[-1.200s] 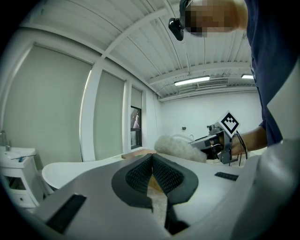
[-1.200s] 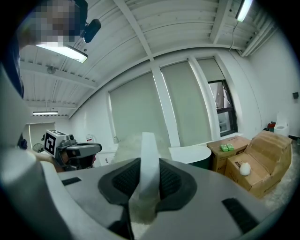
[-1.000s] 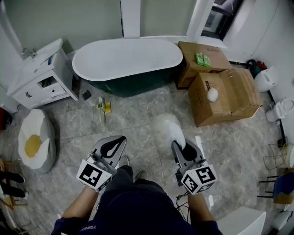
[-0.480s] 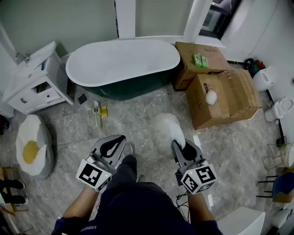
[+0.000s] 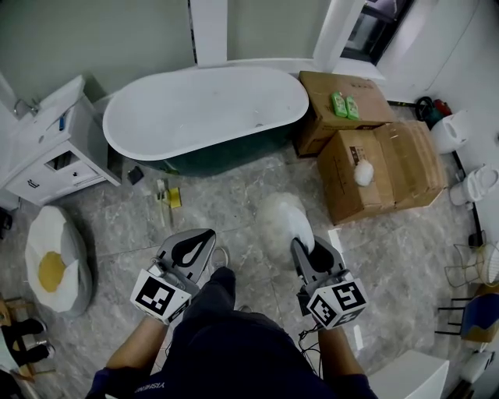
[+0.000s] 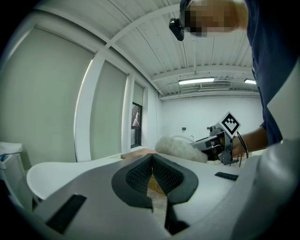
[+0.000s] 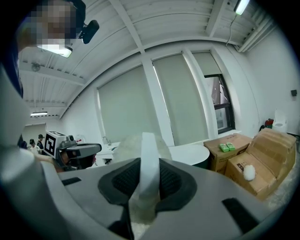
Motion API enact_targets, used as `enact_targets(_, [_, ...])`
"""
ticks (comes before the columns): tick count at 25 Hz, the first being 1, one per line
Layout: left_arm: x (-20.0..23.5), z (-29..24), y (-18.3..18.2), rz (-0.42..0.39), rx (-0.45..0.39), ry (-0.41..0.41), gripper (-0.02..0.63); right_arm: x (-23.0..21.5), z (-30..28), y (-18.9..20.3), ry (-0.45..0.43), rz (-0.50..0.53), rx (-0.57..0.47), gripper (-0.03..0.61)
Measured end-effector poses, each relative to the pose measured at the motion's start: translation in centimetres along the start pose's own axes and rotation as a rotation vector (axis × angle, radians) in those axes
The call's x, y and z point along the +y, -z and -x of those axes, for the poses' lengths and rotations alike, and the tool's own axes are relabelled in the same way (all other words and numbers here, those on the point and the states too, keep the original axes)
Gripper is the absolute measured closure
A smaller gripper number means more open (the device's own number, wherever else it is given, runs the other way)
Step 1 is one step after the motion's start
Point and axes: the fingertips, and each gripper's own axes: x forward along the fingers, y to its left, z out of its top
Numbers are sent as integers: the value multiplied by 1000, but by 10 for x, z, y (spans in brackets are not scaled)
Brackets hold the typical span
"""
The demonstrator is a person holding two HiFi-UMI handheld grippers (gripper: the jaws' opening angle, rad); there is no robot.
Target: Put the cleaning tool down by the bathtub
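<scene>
Right claw (image 5: 312, 254) grips the fluffy white cleaning tool (image 5: 283, 218), its head jutting just ahead of it, over the floor (image 5: 226, 199) and short of the bathtub (image 5: 203, 105). Left claw (image 5: 192, 248) is closed, empty.

A grey marbled tile floor (image 5: 226, 187) runs to a pale green far wall (image 5: 101, 31), where a white bathtub (image 5: 203, 105) with a dark outer side stands. A white sink cabinet (image 5: 47, 152) sits at far left, cardboard boxes (image 5: 382, 167) at right, and a dark window (image 5: 374, 23) at far right. Strip lights (image 6: 196, 81) glow on the white panelled ceiling (image 7: 154, 23).
</scene>
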Motion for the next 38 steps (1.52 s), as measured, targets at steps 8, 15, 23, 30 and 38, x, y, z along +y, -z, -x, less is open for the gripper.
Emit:
enact_targets(8, [74, -32, -6, -3, 20, 32, 584, -8, -73, -25, 27, -8, 15, 483])
enact_targets(15, [133, -64, -14, -8, 17, 74, 584, -15, -132, -46, 60, -11, 26, 483])
enact_targets(23, [191, -88, -18, -2, 15, 100, 584, -23, -187, -66, 91, -9, 41, 483])
enact_targets(30, [225, -110, -18, 18, 12, 101, 584, -35, -222, -76, 111, -13, 45, 483])
enact_targets(38, [247, -135, -18, 15, 23, 104, 583, -56, -247, -87, 116, -12, 45, 483])
